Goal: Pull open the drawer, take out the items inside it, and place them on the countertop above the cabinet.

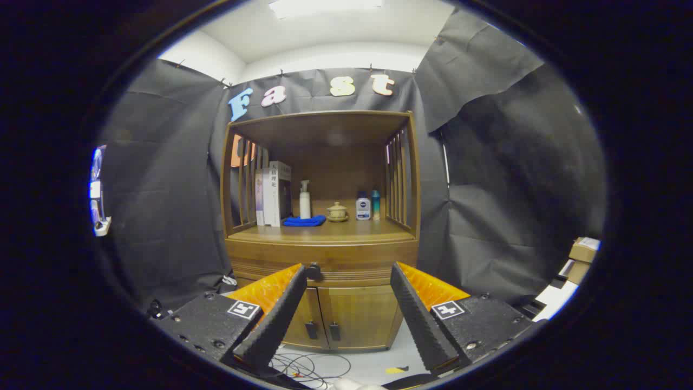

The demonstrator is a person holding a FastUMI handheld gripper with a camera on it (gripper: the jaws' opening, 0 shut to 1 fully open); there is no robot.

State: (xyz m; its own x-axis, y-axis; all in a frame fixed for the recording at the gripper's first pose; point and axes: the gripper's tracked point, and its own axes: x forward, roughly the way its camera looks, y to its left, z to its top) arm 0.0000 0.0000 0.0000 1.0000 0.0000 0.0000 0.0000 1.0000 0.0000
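1. Leftmost, a pair of upright white-spined books [273, 194] stood on the wooden countertop [325, 232], against the slatted left side of the brown wooden cabinet [322, 254].
2. Just right of the books, a white pump bottle [305, 199] stood upright at the back of the countertop, with a folded blue cloth [304, 221] lying at its foot and touching the base of the books.
3. Further right, a small tan ceramic lidded cup on a saucer [337, 212] sat near the middle of the countertop, apart from the cloth.
4. Beside it came a white bottle with a dark blue cap [363, 206], and just right of that a slim teal bottle [376, 204], close to the slatted right side.
5. Below the countertop, the wooden drawer front [346, 265] was closed; its dark round knob [313, 270] showed just beside the tip of the left finger [276, 317].
6. Under the drawer, two wooden cabinet doors [341, 317] with dark handles were shut.
7. The gripper [349, 273] was held in front of the cabinet with its fingers spread wide apart and gripping nothing; the drawer front lay between and beyond the fingertips.
8. Loose dark cables [311, 368] lay on the pale floor ahead of the doors.
9. Far right, cardboard boxes [582, 254] stood against the black cloth wall.
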